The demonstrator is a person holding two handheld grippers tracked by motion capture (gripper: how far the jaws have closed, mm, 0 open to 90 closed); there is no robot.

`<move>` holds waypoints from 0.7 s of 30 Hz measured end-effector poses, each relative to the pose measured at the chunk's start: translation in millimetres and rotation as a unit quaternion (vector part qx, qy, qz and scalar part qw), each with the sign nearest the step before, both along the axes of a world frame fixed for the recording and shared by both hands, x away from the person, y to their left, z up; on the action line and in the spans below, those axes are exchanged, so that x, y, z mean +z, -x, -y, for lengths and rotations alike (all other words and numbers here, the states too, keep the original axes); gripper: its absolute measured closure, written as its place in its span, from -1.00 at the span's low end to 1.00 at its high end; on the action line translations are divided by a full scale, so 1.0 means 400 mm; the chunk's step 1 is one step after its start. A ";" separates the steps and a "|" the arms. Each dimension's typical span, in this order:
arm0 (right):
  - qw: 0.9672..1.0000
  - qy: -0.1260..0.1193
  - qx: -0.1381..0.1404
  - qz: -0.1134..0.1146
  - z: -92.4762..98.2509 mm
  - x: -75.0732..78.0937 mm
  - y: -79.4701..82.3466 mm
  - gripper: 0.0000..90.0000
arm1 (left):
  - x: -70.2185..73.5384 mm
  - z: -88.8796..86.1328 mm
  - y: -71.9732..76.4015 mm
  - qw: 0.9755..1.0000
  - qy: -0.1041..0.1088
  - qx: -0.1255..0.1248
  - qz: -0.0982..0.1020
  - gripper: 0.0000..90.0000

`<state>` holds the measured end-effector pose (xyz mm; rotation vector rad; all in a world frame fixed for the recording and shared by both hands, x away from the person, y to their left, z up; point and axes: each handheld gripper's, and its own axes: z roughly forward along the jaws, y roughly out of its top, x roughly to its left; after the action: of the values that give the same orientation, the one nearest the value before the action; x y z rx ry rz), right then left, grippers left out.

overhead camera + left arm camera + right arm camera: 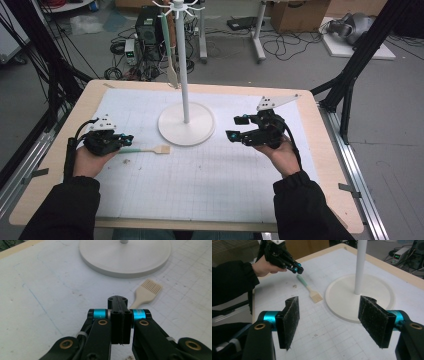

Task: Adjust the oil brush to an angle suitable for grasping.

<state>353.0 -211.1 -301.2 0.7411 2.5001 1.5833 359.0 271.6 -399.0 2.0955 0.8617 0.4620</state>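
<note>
The pastry brush (pixel 150 149) lies flat on the white gridded mat (pixel 210 175) of the bench, its pale bristle head pointing toward the round base of the white hanging stand (pixel 186 124) and its green handle running back under the left tool (pixel 126 140). In the left gripper view that tool's jaws are pressed together, and the handle disappears right behind them; whether the pads actually pinch the handle end I cannot tell. The right tool (pixel 238 127) hangs above the mat beside the stand's base with its jaws wide apart and nothing between them. A spatula (pixel 170 70) already hangs from the stand's top. The step in hand looks like picking up the brush; next comes a careful lift, checking that the handle rises with the tool, then carrying it to a free hook.
</note>
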 end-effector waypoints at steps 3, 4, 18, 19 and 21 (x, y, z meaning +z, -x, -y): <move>1.000 -0.002 -0.003 -0.001 0.007 -0.005 0.003 -0.28 | -0.010 -0.008 -0.009 1.000 -0.002 0.009 -0.008 0.99; 1.000 -0.002 -0.002 -0.002 0.009 -0.007 0.005 -0.28 | -0.015 -0.012 -0.012 1.000 0.001 0.011 -0.012 0.99; 1.000 0.002 -0.002 0.005 0.014 -0.015 0.016 -0.28 | -0.072 -0.034 -0.030 0.998 -0.010 0.029 -0.046 0.99; 1.000 0.001 -0.002 0.004 0.013 -0.017 0.016 -0.28 | -0.074 -0.032 -0.031 0.999 -0.010 0.029 -0.045 0.99; 1.000 0.003 -0.001 0.004 0.012 -0.019 0.016 -0.28 | -0.077 -0.029 -0.033 0.998 -0.014 0.025 -0.049 0.99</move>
<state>346.5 -216.0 -308.8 0.7355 2.4961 1.5730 372.2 283.2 -429.9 2.1397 0.9721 0.4030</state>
